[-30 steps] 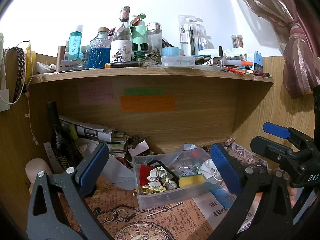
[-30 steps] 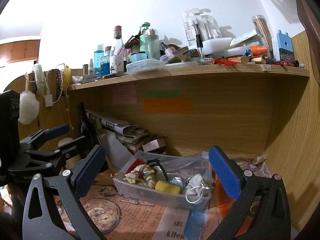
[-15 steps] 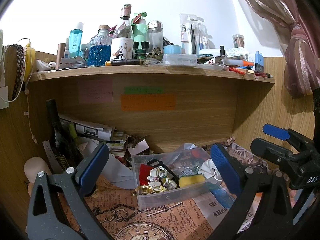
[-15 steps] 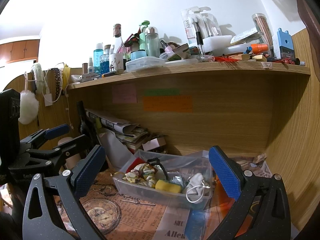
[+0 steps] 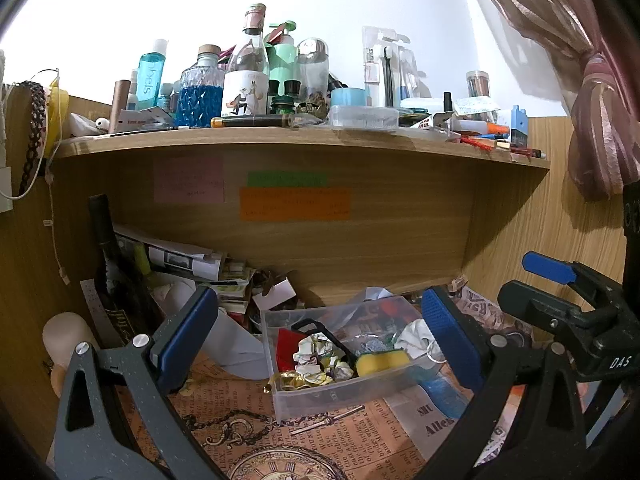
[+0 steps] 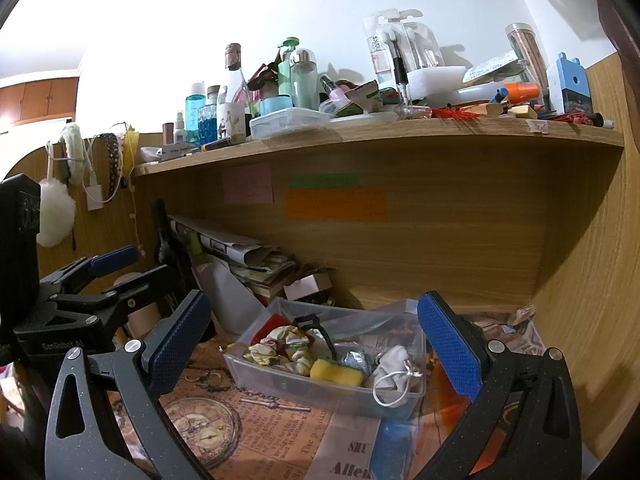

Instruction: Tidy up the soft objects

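You held left gripper (image 5: 316,336) wide, nothing between pads. Right gripper (image 6: 312,340) spread wide too, empty. Clear bin (image 5: 340,392) sat on newspaper-print mat (image 5: 348,436) under wooden shelf (image 5: 304,140). Yellow sponge (image 5: 382,362), crumpled cloth (image 5: 320,356), white pouch (image 6: 394,362) lay inside bin.

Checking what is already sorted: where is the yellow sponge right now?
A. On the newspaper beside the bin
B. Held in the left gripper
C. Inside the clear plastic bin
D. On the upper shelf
C: the yellow sponge lies inside the clear plastic bin, among cloth pieces; both grippers are open and empty.
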### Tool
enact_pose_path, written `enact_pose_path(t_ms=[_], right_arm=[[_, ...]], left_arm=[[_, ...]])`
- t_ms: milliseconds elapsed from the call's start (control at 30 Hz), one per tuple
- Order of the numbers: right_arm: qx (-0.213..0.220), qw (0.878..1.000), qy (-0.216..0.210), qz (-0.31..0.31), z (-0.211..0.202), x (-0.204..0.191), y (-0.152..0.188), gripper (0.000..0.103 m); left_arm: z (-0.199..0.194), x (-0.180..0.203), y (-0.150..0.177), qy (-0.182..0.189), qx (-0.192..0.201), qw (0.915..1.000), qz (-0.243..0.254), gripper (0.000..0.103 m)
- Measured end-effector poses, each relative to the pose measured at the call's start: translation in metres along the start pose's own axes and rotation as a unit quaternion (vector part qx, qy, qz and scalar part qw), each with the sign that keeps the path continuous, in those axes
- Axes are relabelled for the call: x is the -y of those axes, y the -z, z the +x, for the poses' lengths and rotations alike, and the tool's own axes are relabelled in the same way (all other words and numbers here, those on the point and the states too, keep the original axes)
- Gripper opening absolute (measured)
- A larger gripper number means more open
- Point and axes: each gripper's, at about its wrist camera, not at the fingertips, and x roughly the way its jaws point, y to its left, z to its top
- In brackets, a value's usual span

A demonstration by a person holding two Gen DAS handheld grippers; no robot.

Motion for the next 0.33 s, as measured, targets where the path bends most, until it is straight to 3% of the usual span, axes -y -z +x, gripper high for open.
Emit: enact_pose_path(t_ms=[333], right_arm=[[-0.009, 1.000, 0.000, 0.005, 0.0089, 0.0051, 0.0032, 0.103]], left_arm=[[0.0051, -0.0012, 0.0019, 0.004, -0.009, 0.9999, -0.007, 0.103]])
